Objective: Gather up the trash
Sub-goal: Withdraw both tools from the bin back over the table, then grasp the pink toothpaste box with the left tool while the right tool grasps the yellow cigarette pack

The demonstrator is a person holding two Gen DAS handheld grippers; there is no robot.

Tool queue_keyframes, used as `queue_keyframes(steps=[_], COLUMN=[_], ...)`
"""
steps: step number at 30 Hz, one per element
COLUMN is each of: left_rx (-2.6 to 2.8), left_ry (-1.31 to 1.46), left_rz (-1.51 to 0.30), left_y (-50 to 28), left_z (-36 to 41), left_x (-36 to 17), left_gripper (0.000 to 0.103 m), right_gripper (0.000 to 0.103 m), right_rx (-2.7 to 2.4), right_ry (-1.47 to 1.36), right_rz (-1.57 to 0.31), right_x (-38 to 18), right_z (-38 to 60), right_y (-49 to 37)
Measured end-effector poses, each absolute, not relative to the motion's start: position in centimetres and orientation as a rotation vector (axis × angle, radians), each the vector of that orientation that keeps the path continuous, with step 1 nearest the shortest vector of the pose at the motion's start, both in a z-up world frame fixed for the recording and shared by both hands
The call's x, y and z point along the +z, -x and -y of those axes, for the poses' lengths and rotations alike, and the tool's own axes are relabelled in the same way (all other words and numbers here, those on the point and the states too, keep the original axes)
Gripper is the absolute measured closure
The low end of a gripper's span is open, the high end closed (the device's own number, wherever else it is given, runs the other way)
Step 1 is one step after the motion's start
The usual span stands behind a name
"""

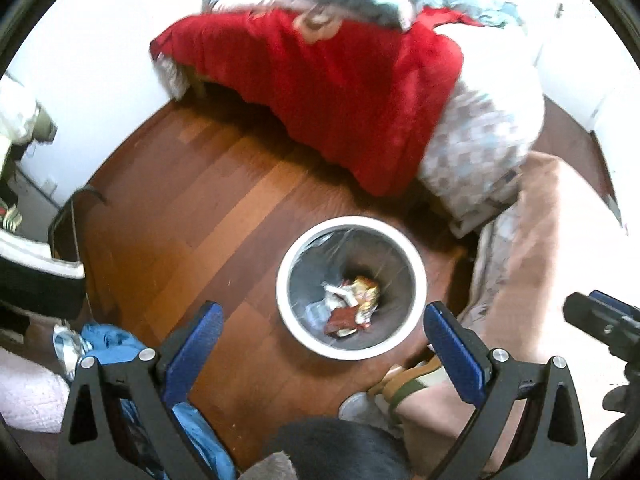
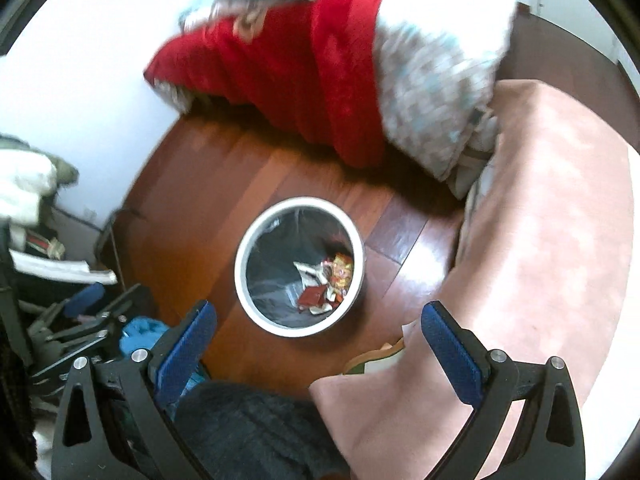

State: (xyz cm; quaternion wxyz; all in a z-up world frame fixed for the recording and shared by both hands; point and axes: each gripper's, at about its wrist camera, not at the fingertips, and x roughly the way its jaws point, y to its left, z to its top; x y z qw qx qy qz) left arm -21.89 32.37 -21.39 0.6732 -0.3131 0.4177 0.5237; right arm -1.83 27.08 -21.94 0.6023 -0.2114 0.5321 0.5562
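Both the left gripper [image 1: 320, 320] and right gripper [image 2: 316, 320] hang wide open and empty above the white-rimmed bin [image 1: 350, 287], wrappers [image 1: 352, 306] at its bottom; neither is clearly nearer.

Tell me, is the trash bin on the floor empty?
No, the trash bin holds crumpled wrappers at its bottom.

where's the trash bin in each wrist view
Left wrist: the trash bin sits on the wood floor, centre-low, just above the gap between the open left gripper fingers.
Right wrist: the bin is left of centre, above the open right gripper.
Shared landmark: the red blanket hangs behind the bin in both views.
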Motion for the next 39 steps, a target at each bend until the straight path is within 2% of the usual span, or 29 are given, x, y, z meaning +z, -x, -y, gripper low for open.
queue_keyframes(steps=[5,9,20,24,29,33,35,36,39], left_rx=[1.095,1.000,0.784,0.761,0.754,0.752,0.756,0.757,0.754], left_ry=[0.636,0.608,0.524,0.480,0.439,0.420,0.408,0.401,0.395], left_rz=[-0.919,-0.950,-1.126,-1.169,-1.205,-1.231,-1.228,-1.229,-1.230], left_y=[15.9,9.2,-11.2,-15.2,-18.2,-19.5,-19.8,-19.9,-20.0], left_z=[-29.9,-27.6,-18.8,-16.3,-14.5,-13.6,-13.4,-13.3,-13.2], left_x=[-19.4,-20.1,-27.3,-29.0,-30.7,-31.8,-31.8,-31.7,-31.7], left_gripper=[0.001,0.001,0.001,0.001,0.001,0.001,0.001,0.001,0.001], right_gripper=[0.000,0.000,0.000,0.000,0.000,0.000,0.006,0.016,0.023], right_rx=[1.187,1.043,0.678,0.727,0.849,0.922,0.950,0.956,0.933], right_ry=[0.395,0.371,0.575,0.834,1.105,1.113,1.016,0.975,0.906], right_rz=[-1.205,-1.188,-1.281,-1.280,-1.184,-1.217,-1.247,-1.271,-1.293], right_x=[-18.4,-17.8,-25.1,-28.1,-31.0,-32.5,-32.1,-32.1,-31.6], right_z=[-21.1,-15.7,-3.3,-2.7,-3.8,-4.6,-4.3,-4.0,-3.0], right_y=[-5.5,-12.6,-32.1,-34.2,-34.1,-34.7,-35.9,-36.3,-36.8])
